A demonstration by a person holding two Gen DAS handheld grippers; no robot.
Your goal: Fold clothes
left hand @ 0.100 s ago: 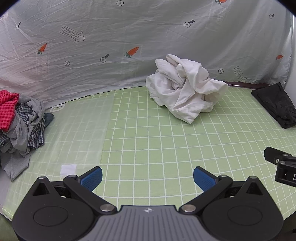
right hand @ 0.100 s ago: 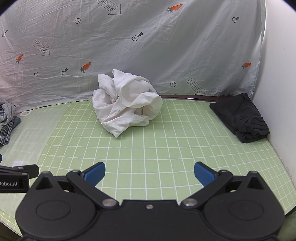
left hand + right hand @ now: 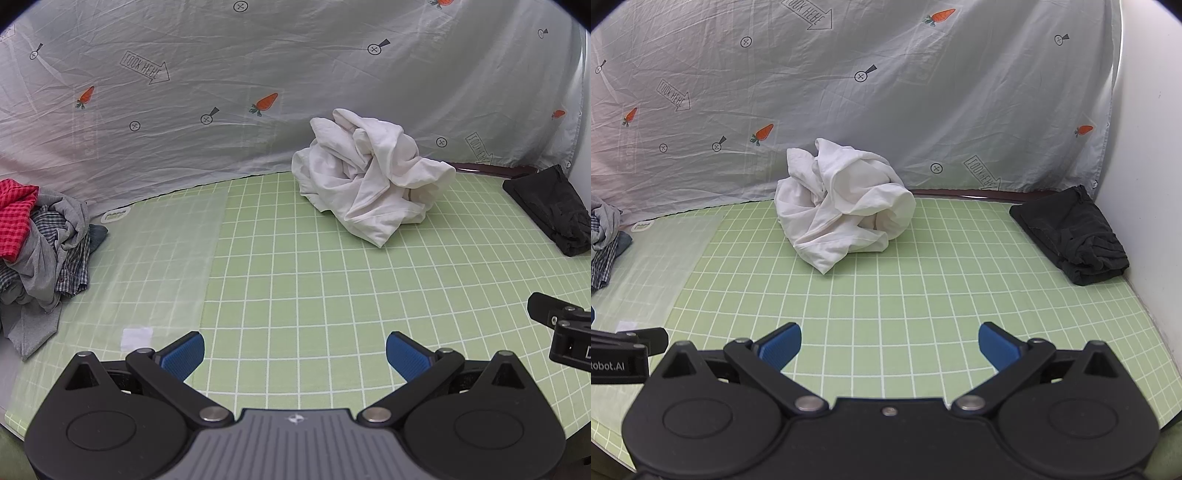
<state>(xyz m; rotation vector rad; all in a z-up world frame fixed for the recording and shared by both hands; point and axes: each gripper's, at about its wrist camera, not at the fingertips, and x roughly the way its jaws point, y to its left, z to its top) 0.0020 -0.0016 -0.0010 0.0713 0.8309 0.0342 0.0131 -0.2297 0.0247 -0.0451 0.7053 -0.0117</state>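
Both grippers spread wide, nothing held: left gripper point(image 3: 294, 352), right gripper point(image 3: 889, 343), low over green mat point(image 3: 905, 295). Shirt point(image 3: 842, 206) crumpled mid-mat, well ahead. Black garment point(image 3: 1071, 236) folded far right; clothes pile point(image 3: 40, 240) far left.

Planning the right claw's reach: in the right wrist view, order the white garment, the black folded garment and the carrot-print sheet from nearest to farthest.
1. White garment, crumpled, ahead, slightly left.
2. Black folded garment, far right by the wall.
3. Carrot-print sheet, hanging behind.
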